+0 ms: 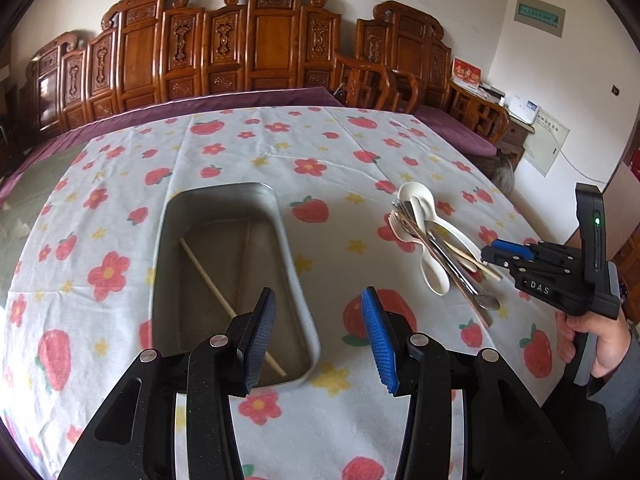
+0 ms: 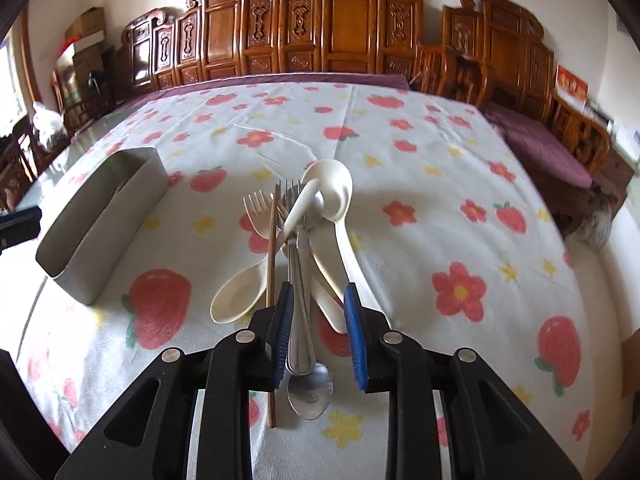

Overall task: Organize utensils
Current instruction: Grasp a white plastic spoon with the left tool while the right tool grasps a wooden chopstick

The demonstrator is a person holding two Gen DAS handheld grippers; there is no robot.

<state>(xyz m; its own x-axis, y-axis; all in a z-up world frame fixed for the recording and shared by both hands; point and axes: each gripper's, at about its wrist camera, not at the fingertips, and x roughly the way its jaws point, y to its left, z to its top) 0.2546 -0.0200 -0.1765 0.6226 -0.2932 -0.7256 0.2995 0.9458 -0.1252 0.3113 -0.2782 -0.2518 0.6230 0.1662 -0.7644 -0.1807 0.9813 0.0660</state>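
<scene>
A metal bin [image 1: 224,216] stands on the flowered tablecloth, and a pale chopstick [image 1: 208,280] lies slantwise in it. My left gripper [image 1: 320,336] hangs open over the bin's near right corner, with nothing between its pads. To the right lies a utensil pile [image 2: 304,240] of white spoons, forks, a brown chopstick [image 2: 272,280] and a metal spoon [image 2: 310,392]. My right gripper [image 2: 320,332] is low over the pile's near end. It is open, with the metal handles between its blue pads, which do not press on them. The left wrist view shows the right gripper [image 1: 494,254] at the pile [image 1: 432,240].
The bin [image 2: 100,220] sits left of the pile with bare cloth between them. A person's hand [image 1: 592,344] holds the right gripper at the table's right edge. A carved wooden bench [image 1: 256,52] with purple cushions runs behind the table. Something grey and furry [image 2: 596,224] is beside the table at right.
</scene>
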